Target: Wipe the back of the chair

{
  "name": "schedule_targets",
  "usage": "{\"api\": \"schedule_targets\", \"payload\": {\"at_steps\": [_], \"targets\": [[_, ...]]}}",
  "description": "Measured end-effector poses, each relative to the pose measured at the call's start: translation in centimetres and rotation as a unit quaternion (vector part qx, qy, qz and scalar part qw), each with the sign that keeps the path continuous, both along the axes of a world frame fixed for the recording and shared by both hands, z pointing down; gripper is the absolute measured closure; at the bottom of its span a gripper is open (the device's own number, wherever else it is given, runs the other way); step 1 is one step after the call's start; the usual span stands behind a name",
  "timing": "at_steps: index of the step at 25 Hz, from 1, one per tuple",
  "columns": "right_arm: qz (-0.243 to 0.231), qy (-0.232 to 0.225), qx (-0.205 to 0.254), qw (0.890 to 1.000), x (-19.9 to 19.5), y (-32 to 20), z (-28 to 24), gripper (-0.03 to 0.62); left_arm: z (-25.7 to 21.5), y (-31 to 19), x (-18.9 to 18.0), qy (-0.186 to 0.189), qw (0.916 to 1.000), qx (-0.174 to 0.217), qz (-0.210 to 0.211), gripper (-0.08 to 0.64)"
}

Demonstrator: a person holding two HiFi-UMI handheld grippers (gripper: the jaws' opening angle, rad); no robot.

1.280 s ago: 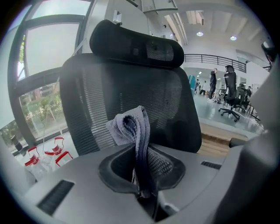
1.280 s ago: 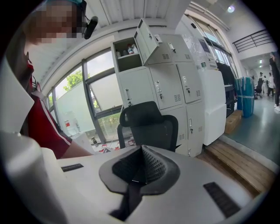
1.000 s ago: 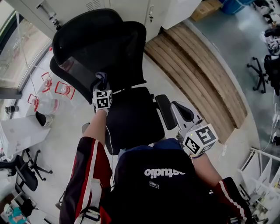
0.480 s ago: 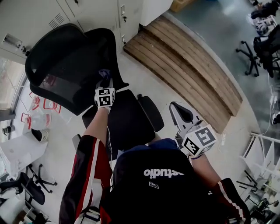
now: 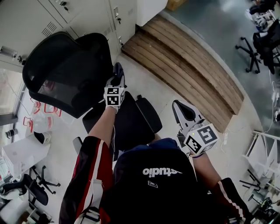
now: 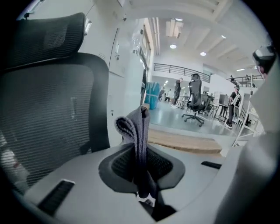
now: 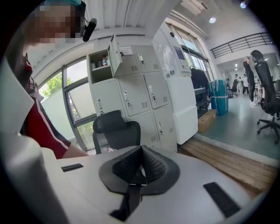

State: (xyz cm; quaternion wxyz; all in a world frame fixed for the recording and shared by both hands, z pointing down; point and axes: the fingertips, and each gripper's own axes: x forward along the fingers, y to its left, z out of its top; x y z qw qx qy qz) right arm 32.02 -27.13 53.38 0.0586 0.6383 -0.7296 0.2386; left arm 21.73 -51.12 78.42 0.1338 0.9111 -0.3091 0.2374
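The black office chair (image 5: 65,74) stands at the left of the head view, its mesh back (image 6: 43,109) and headrest (image 6: 43,37) filling the left of the left gripper view. My left gripper (image 5: 117,75) is just right of the back's edge, over the seat (image 5: 131,118). It is shut on a folded grey cloth (image 6: 136,129) that sticks up between the jaws, and the cloth is apart from the mesh. My right gripper (image 5: 180,109) hangs low at the right, shut and empty (image 7: 139,164). From there the chair (image 7: 116,131) shows small and far off.
Grey lockers (image 5: 87,13) stand behind the chair and a wooden step (image 5: 188,57) runs diagonally to its right. Clear plastic containers (image 5: 41,107) and a white box (image 5: 22,151) lie on the floor at the left. Other office chairs (image 5: 253,48) stand at the far right.
The left gripper with the cloth has slid right across the chair's back and come off its right edge. The right gripper has hardly moved.
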Motion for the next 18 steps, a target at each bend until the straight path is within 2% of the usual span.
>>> {"api": "schedule_targets", "payload": {"at_steps": [4,8,11,18], "targets": [[-0.020,-0.008,0.018,1.000,-2.0,-1.5,-2.0,0.577,-5.1,2.8,-1.3,0.045,0.9989,0.008,0.009,0.503],[-0.058,-0.017,0.037,0.998,-6.3,-2.8,-3.8,0.577,-10.9,6.7,-5.7,0.076,0.9966,0.029,0.011,0.503],[-0.099,-0.022,0.053,0.993,-10.8,-3.8,-5.1,0.577,-15.7,9.6,-11.3,0.083,0.9950,0.056,-0.011,0.503],[-0.188,-0.037,0.077,0.978,-23.7,-3.6,-7.6,0.577,-25.5,15.3,-26.6,0.104,0.9830,0.101,-0.113,0.503]]}}
